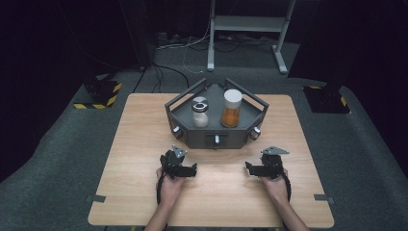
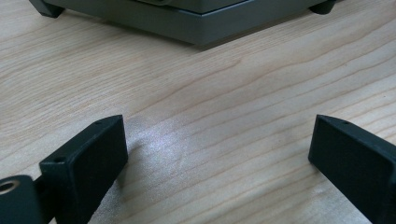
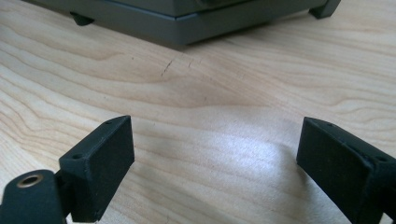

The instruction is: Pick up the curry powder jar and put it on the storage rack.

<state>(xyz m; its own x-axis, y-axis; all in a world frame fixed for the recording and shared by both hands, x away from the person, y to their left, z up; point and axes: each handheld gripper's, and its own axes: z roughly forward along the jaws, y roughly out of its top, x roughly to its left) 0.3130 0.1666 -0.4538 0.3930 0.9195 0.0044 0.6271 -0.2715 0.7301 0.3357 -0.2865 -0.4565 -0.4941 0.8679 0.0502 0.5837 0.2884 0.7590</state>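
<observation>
both grippers rest low over the table (image 1: 144, 202), on the person's side of the grey rack (image 1: 216, 137). the left gripper (image 1: 192, 169) sits just left of centre, its jaws wide apart with only bare wood between them; the right gripper (image 1: 250, 168) sits just right of centre, its jaws also spread with nothing between them. both point inward toward each other. in each gripper view the rack's base lies near, ahead of the jaws. on the rack stand a white jar (image 1: 200, 113) and an orange jar (image 1: 231, 109), side by side, apart from the grippers.
</observation>
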